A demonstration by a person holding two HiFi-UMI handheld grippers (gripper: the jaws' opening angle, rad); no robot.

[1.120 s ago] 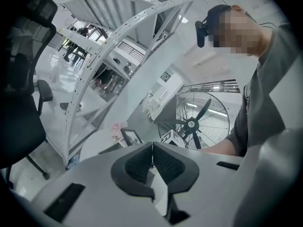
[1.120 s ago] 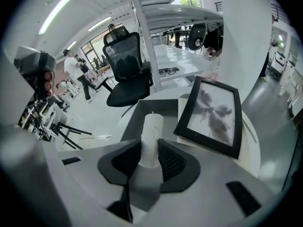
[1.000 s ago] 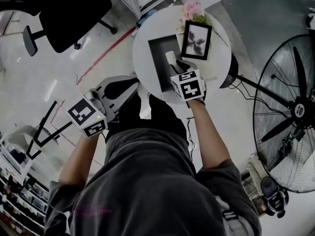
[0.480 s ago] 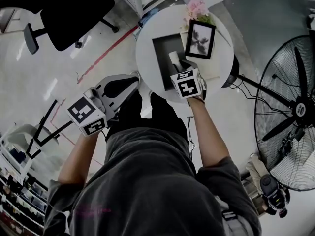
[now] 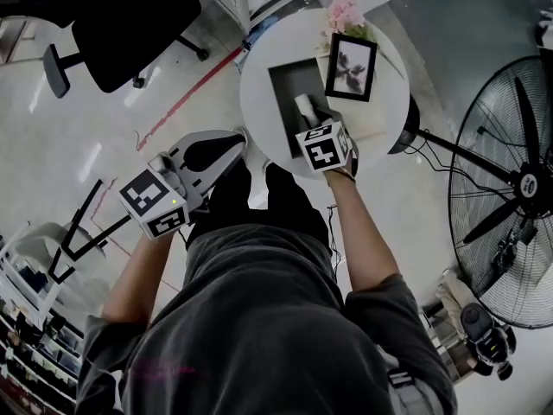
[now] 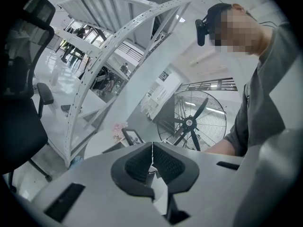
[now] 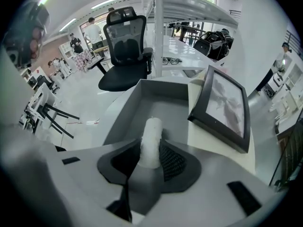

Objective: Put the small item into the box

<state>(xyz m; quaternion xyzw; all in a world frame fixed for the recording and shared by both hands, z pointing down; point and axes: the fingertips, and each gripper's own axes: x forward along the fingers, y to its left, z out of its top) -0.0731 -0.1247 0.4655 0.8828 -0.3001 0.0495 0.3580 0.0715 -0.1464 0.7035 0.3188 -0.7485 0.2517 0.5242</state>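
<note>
Item (image 7: pixel 151 138) first: white, round like a short candle, upright between the jaws of the right gripper (image 7: pixel 150 161), inside the outline of the grey box (image 7: pixel 124 109). Hard to tell whether hanging above the box floor or already resting on it. Jaws opening at this moment, pads loosening from the item's sides, so close to release.

Around it: box lying on a round white table (image 5: pixel 257 124), with a dark frame (image 7: pixel 221 105) leaning just beside the box on its right. Pink flowers (image 5: pixel 340 14) behind the frame. Left gripper (image 6: pixel 152 161) clenched on nothing, pads pressed together, kept away from the table over the floor.

Possible trouble from here, only as a judgement:
- Released upright, likely to tip over and roll; if let go from too high, may bounce toward the rim.
- May cling to one pad and come out again when pulling back too early.
- Withdrawing sideways to the right could knock the frame, because of standing so near.

Safer, probably: lower first, open fully, then pull straight back.
</note>
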